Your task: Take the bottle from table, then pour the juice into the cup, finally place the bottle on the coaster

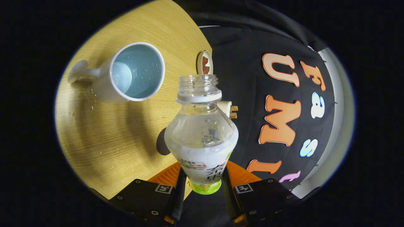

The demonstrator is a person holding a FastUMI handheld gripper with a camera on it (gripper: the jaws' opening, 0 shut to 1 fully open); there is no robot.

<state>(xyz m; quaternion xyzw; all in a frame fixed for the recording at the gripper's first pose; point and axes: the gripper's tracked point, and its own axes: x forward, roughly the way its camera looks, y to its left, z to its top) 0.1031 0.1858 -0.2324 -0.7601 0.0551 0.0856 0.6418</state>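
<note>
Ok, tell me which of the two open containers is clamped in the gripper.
The clear plastic bottle: the gripper has both fingers pressed on its labelled body, cap off, partly filled. The white cup rests apart on the wooden table, beyond the fingers.

Clear glossy plastic bottle [201, 132], smooth matt cup [134, 74], wood-grain table [116, 135].

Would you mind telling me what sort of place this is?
Probably a staged recording booth: a round wooden table backed by black cloth wall, holding just a cup. The gripper fingers clamp an open bottle.
</note>
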